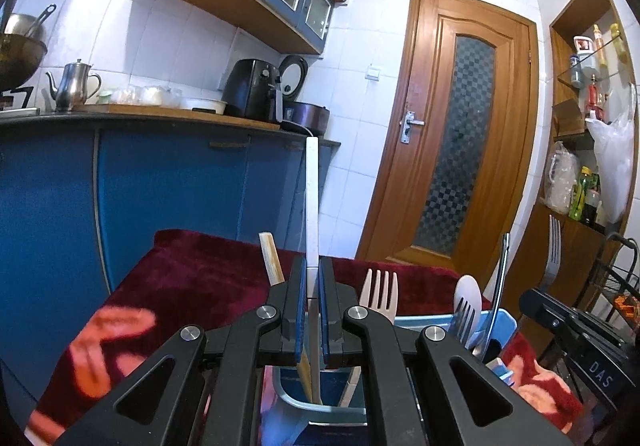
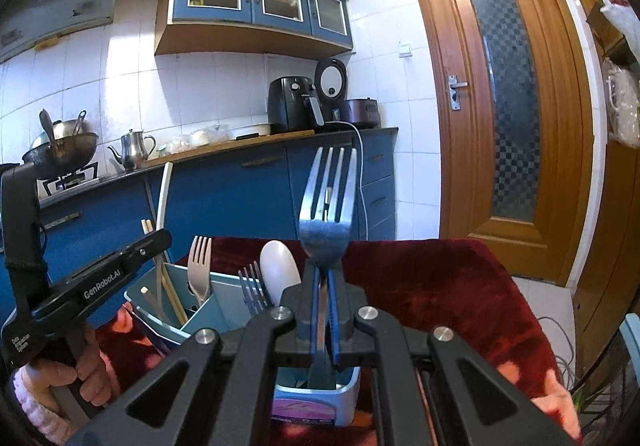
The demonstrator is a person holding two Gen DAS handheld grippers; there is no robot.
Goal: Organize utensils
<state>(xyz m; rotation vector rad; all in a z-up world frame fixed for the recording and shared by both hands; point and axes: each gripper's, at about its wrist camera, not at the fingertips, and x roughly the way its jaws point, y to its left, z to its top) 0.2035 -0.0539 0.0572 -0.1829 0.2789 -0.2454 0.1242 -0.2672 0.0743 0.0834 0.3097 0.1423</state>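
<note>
Steel fork clamped upright in right tool, above blue utensil caddy on red cloth, white chopstick gripped upright in left tool, lower end inside caddy compartment, pale fork, white spoon standing in caddy.

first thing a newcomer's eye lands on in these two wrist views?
In the right wrist view, the metal fork standing tines-up, clamped in the right tool over the blue utensil holder. In the left wrist view, the long white chopstick held upright in the left tool, its lower end down in a holder compartment. Behind both, the dark red cloth on the table.
</note>
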